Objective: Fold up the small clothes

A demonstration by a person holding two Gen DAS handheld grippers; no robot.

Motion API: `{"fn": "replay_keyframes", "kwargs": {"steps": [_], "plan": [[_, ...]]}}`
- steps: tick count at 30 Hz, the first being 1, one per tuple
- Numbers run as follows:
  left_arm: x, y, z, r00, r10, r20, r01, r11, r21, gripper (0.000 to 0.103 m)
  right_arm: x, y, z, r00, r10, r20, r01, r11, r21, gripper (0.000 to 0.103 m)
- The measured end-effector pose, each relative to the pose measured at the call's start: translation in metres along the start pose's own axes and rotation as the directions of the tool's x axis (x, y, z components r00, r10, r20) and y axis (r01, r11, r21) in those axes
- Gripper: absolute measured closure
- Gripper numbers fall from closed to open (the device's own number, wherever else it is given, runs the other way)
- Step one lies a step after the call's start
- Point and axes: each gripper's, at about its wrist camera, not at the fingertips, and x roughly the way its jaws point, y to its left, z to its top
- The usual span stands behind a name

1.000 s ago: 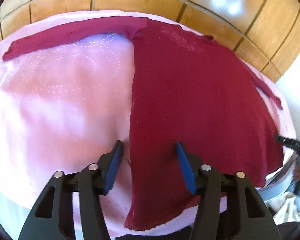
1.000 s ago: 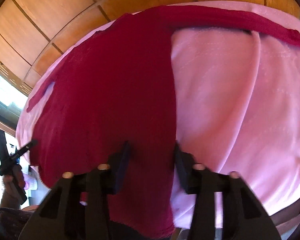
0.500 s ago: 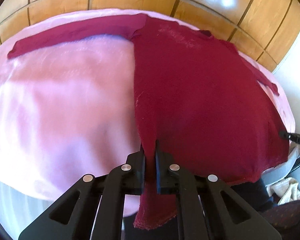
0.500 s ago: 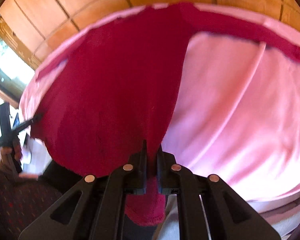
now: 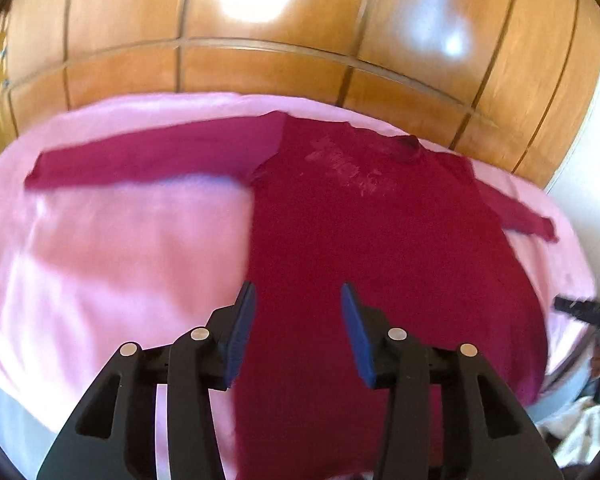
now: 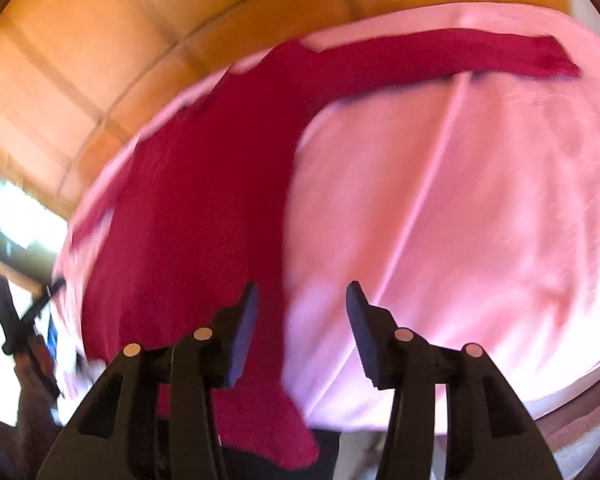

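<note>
A dark red long-sleeved shirt (image 5: 372, 248) lies flat on a pink bed cover (image 5: 112, 264), front side up, with both sleeves spread outward. Its hem hangs over the near edge of the bed. My left gripper (image 5: 298, 320) hovers above the shirt's lower left part with its jaws opening and nothing pinched between them. In the right wrist view the same shirt (image 6: 204, 216) runs up the left half. My right gripper (image 6: 302, 322) hovers over the shirt's right side edge, jaws opening, the cloth below and free of the pads.
Wooden wardrobe panels (image 5: 284, 68) stand behind the bed. The right gripper's handle (image 5: 588, 308) shows at the right edge of the left wrist view, and the left one (image 6: 8, 312) at the left edge of the right view. A white cloth (image 5: 580, 436) lies low at the right.
Both grippers were shut on the shirt's hem half a second ago and have let it go. Both have pulled back and up, so the shirt appears farther away.
</note>
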Motion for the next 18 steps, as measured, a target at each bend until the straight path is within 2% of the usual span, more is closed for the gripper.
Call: {"fn": "replay_keyframes", "kwargs": {"steps": [4,5,8,9,11,14,18], "plan": [[0.042,-0.028,0.007,0.998,-0.036,-0.055,0.037,0.999,0.027,0.058,-0.009,-0.054,0.04,0.992,-0.046,0.113,0.023,0.981,0.193,0.058],[0.053,-0.034,0.006,0.997,-0.031,-0.073,0.034,0.999,0.032,0.056,-0.015,-0.082,0.052,0.985,-0.073,0.154,0.028,0.96,0.278,0.058],[0.074,-0.044,-0.001,0.996,-0.012,-0.089,0.017,0.998,0.055,0.054,-0.021,-0.133,0.075,0.963,-0.126,0.237,0.008,0.896,0.445,0.058],[0.082,-0.044,-0.005,0.994,-0.005,-0.112,0.011,0.999,0.053,0.049,-0.02,-0.149,0.084,0.955,-0.134,0.265,-0.014,0.871,0.491,0.058],[0.083,-0.042,-0.01,0.996,-0.008,-0.094,0.013,0.999,0.048,0.045,-0.017,-0.172,0.1,0.94,-0.154,0.306,-0.046,0.828,0.558,0.058],[0.085,-0.043,-0.013,0.996,-0.033,-0.085,0.04,0.996,0.08,0.031,-0.004,-0.2,0.121,0.923,-0.183,0.339,-0.083,0.764,0.639,0.058],[0.093,-0.049,-0.012,0.996,-0.036,-0.087,0.045,0.994,0.096,0.015,0.013,-0.223,0.146,0.906,-0.239,0.348,-0.08,0.712,0.698,0.058]]}}
